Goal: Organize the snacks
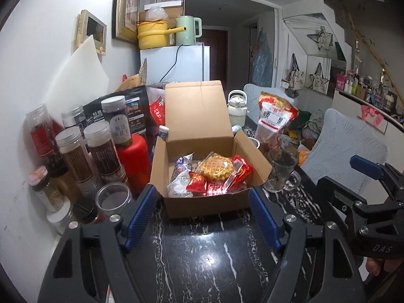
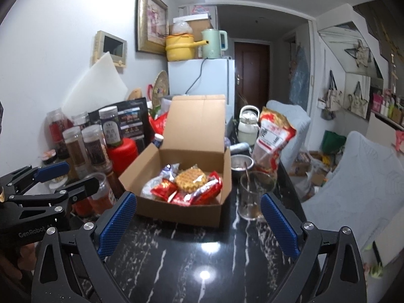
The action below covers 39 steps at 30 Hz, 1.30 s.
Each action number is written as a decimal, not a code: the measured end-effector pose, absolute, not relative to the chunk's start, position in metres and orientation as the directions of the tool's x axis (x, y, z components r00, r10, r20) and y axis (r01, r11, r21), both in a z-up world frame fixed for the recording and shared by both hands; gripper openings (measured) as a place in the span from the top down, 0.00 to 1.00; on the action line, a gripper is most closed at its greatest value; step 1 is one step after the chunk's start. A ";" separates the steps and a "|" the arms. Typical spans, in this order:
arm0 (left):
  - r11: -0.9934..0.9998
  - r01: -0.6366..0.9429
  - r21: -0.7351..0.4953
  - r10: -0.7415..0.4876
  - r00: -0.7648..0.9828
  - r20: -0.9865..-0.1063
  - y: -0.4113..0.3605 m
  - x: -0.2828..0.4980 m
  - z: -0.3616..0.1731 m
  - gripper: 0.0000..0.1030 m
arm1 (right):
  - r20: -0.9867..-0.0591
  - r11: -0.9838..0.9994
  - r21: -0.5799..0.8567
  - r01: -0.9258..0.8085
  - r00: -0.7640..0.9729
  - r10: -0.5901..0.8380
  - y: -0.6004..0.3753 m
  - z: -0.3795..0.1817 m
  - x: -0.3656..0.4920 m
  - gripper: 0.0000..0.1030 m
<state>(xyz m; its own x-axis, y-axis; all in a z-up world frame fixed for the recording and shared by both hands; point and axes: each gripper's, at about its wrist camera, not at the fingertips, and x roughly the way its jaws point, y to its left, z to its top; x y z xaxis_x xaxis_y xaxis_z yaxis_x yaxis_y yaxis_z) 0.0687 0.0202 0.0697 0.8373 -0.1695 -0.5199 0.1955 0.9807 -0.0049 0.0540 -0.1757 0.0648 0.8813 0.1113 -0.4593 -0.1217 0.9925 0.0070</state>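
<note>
An open cardboard box [image 1: 204, 204] [image 2: 176, 214] stands on the black marble table [image 1: 202, 257], its lid flap upright at the back. Inside lie a wrapped round waffle [image 1: 218, 169] [image 2: 190, 180], red snack packets [image 1: 197, 184] [image 2: 164, 188] and a silvery bag [image 1: 178, 176]. My left gripper [image 1: 202, 190] is open just in front of the box, nothing between its blue pads. My right gripper [image 2: 199, 197] is open too, empty, before the box's right front corner. Each gripper shows in the other's view: the right gripper [image 1: 346, 176] and the left gripper [image 2: 73, 176].
Several jars [image 1: 75, 156] and a red bottle [image 1: 133, 159] crowd the table left of the box. A glass mug [image 1: 280, 171] [image 2: 252, 194] stands close on its right, with a red-and-white bag [image 1: 275, 118] and a white kettle [image 2: 248, 126] behind. Light chairs [image 2: 358, 176] stand right of the table.
</note>
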 end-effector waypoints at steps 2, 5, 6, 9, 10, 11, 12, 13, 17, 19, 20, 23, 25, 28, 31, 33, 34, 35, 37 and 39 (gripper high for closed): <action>0.981 0.196 -0.005 -0.169 0.832 -0.529 0.019 0.070 0.065 0.27 | -0.467 0.994 0.000 -0.112 0.879 0.099 -0.176 0.060 0.055 0.03; 0.979 0.202 -0.016 -0.178 0.819 -0.545 0.018 0.073 0.060 0.27 | -0.478 0.994 0.000 -0.109 0.873 0.096 -0.178 0.054 0.058 0.03; 0.979 0.202 -0.017 -0.178 0.817 -0.549 0.018 0.074 0.058 0.27 | -0.482 0.994 0.001 -0.110 0.871 0.097 -0.178 0.053 0.058 0.03; 0.980 0.200 -0.015 -0.175 0.814 -0.555 0.018 0.078 0.056 0.27 | -0.489 0.994 0.000 -0.111 0.867 0.096 -0.178 0.051 0.061 0.03; 0.980 0.199 -0.016 -0.174 0.813 -0.555 0.018 0.078 0.056 0.27 | -0.490 0.994 -0.001 -0.111 0.867 0.096 -0.177 0.051 0.062 0.03; 0.980 0.200 -0.017 -0.175 0.813 -0.555 0.018 0.079 0.055 0.27 | -0.490 0.994 -0.003 -0.112 0.866 0.096 -0.177 0.051 0.063 0.03; 0.980 0.200 -0.016 -0.175 0.812 -0.556 0.018 0.079 0.055 0.27 | -0.490 0.994 -0.003 -0.112 0.866 0.096 -0.177 0.051 0.063 0.03; 0.980 0.200 -0.016 -0.175 0.811 -0.558 0.017 0.080 0.055 0.27 | -0.490 0.994 -0.001 -0.112 0.866 0.097 -0.177 0.050 0.063 0.03; 0.979 0.201 -0.014 -0.175 0.812 -0.557 0.016 0.084 0.055 0.27 | -0.494 0.994 0.000 -0.114 0.864 0.099 -0.177 0.050 0.067 0.03; 0.980 0.197 -0.014 -0.171 0.811 -0.559 0.016 0.086 0.055 0.27 | -0.497 0.993 0.001 -0.115 0.862 0.100 -0.176 0.049 0.069 0.03; 0.981 0.195 -0.014 -0.169 0.811 -0.560 0.016 0.087 0.054 0.27 | -0.500 0.993 0.001 -0.116 0.860 0.101 -0.176 0.049 0.070 0.03; 0.985 0.174 -0.009 -0.146 0.798 -0.585 0.016 0.091 0.053 0.27 | -0.509 0.993 0.000 -0.120 0.855 0.103 -0.176 0.046 0.073 0.03; 0.985 0.171 -0.010 -0.144 0.794 -0.591 0.017 0.094 0.053 0.27 | -0.513 0.993 -0.001 -0.121 0.852 0.104 -0.176 0.045 0.074 0.03; 0.986 0.166 0.000 -0.133 0.796 -0.590 0.016 0.095 0.052 0.27 | -0.518 0.992 -0.002 -0.123 0.849 0.104 -0.176 0.043 0.076 0.03; 0.986 0.166 0.014 -0.126 0.799 -0.588 0.014 0.096 0.053 0.27 | -0.524 0.992 -0.004 -0.123 0.846 0.103 -0.176 0.042 0.078 0.03; 0.986 0.166 0.017 -0.125 0.800 -0.587 0.013 0.096 0.053 0.27 | -0.528 0.992 -0.003 -0.123 0.843 0.103 -0.176 0.041 0.079 0.03; 0.986 0.166 0.019 -0.124 0.801 -0.586 0.012 0.097 0.053 0.27 | -0.529 0.992 -0.002 -0.124 0.842 0.104 -0.176 0.040 0.079 0.03; 0.986 0.167 0.021 -0.123 0.800 -0.587 0.012 0.097 0.054 0.27 | -0.532 0.992 -0.002 -0.124 0.840 0.104 -0.176 0.040 0.080 0.03; 0.985 0.169 0.021 -0.124 0.798 -0.590 0.010 0.098 0.053 0.27 | -0.535 0.993 -0.002 -0.122 0.839 0.102 -0.177 0.039 0.081 0.03; 0.985 0.172 0.022 -0.126 0.796 -0.592 0.009 0.098 0.053 0.27 | -0.535 0.993 -0.001 -0.120 0.839 0.101 -0.177 0.038 0.081 0.03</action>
<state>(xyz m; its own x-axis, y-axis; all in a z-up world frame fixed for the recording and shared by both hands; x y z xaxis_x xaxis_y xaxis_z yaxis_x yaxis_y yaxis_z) 0.0985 0.0093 0.0529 0.7960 -0.1259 -0.5920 0.1719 0.9849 0.0216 0.0806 -0.1772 0.0381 0.8386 0.1012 -0.5353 -0.1202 0.9928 -0.0007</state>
